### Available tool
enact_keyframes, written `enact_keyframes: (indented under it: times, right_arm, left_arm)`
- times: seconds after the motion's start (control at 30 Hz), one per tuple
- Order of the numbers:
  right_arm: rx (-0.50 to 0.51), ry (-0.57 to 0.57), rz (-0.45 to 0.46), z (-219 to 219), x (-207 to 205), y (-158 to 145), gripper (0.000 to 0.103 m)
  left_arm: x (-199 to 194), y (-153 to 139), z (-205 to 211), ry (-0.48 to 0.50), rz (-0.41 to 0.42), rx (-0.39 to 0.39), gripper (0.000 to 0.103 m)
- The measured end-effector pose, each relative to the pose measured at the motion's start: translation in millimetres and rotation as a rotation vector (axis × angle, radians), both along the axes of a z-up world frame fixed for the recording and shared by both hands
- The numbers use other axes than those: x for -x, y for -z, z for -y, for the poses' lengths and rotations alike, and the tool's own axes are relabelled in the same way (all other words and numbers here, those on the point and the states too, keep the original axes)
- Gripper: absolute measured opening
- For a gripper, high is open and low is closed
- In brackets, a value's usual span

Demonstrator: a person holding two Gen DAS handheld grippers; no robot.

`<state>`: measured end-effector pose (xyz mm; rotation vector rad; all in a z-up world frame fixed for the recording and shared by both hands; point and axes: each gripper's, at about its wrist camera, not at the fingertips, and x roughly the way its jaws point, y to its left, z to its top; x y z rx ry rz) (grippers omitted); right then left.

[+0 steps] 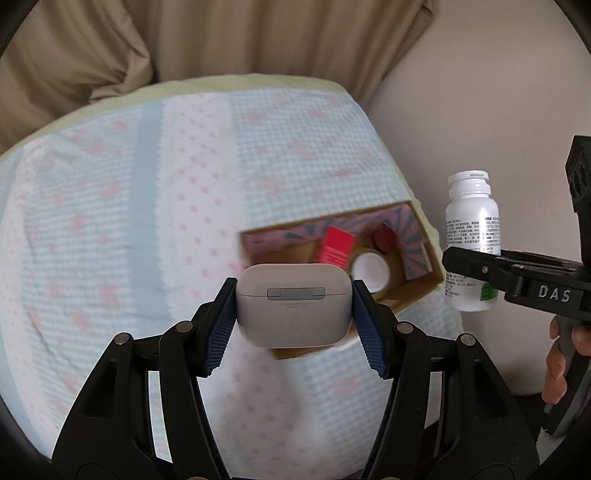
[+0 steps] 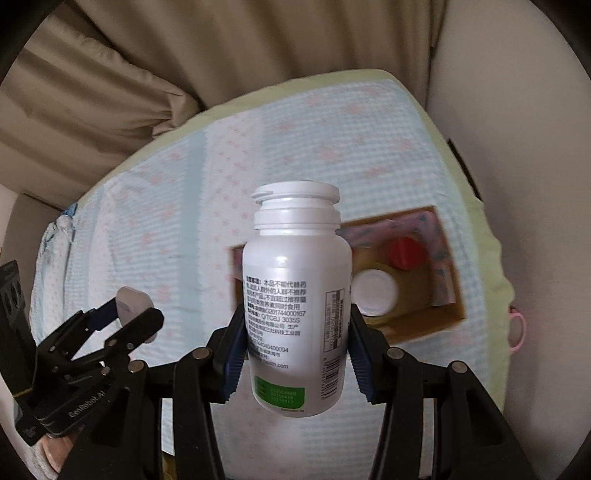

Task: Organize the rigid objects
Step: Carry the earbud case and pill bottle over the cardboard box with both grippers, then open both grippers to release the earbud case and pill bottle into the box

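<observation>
While both grippers hang in the air, a bed covered with a pale blue and white checked blanket dotted with pink spreads beneath and ahead of them, with beige curtains beyond its far edge. An open cardboard box lies on the blanket just past the tips of the left gripper, slightly to its right; in the right wrist view the same box sits just beyond and to the right of the right gripper. Inside the box are a red packet, a red-capped item and a white round lid.

The right gripper is clamped on a white plastic bottle with printed text and a green patch; its blue pads press the bottle's sides, the white cap pointing away from the gripper. From the left wrist view that bottle appears to the right, held clear of the bed.

The left gripper is clamped on a small white earbud case, its blue pads against both short ends, the hinge side facing the camera. The case is held above the blanket, in front of the box's near edge.
</observation>
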<state>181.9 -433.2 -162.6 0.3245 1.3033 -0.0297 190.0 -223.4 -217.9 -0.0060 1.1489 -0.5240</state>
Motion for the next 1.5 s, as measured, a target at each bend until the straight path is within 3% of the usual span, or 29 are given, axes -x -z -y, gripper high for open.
enact_keyframes:
  times: [0.23, 0.47, 0.7, 0.87, 0.93, 0.97, 1.0, 1.03, 1.07, 1.13, 1.5]
  right_arm:
    - [-0.006, 0.008, -0.062, 73.1, 8.0, 43.5, 0.046]
    - [-0.046, -0.015, -0.105, 111.2, 3.2, 96.7, 0.046]
    - [-0.081, -0.050, -0.119, 121.3, -2.5, 142.4, 0.046]
    - [-0.078, -0.067, -0.119, 125.2, -4.1, 160.6, 0.046]
    - [-0.079, -0.087, -0.114, 124.1, -6.4, 164.2, 0.046]
    - [-0.085, -0.091, -0.113, 124.4, -7.4, 165.6, 0.048]
    - [-0.093, -0.094, -0.102, 124.5, -8.5, 164.4, 0.057]
    - [-0.082, -0.094, -0.095, 124.7, -9.6, 161.6, 0.079]
    - [-0.062, -0.094, -0.094, 124.7, -10.9, 159.6, 0.091]
    - [-0.074, -0.093, -0.080, 125.4, -12.1, 152.7, 0.103]
    - [-0.057, -0.066, -0.083, 121.6, -10.4, 143.3, 0.103]
  left_arm:
    - [6.9, 38.5, 78.6, 0.046, -0.052, -0.041, 0.057]
    - [4.3, 91.6, 132.8, 0.101, -0.086, -0.112, 0.057]
    - [-0.7, 132.8, 154.9, 0.143, -0.083, -0.204, 0.057]
    - [0.6, 142.7, 162.4, 0.179, -0.057, -0.248, 0.057]
    - [1.1, 145.5, 165.6, 0.184, -0.053, -0.284, 0.062]
    - [1.1, 145.2, 165.6, 0.187, -0.055, -0.288, 0.085]
    - [1.7, 143.6, 164.0, 0.188, -0.061, -0.280, 0.102]
    - [3.3, 140.7, 160.8, 0.186, -0.058, -0.258, 0.103]
    - [4.4, 138.1, 157.0, 0.181, -0.055, -0.239, 0.103]
    - [8.1, 135.4, 147.1, 0.165, -0.053, -0.234, 0.103]
    - [3.8, 134.0, 110.9, 0.100, -0.080, -0.229, 0.103]
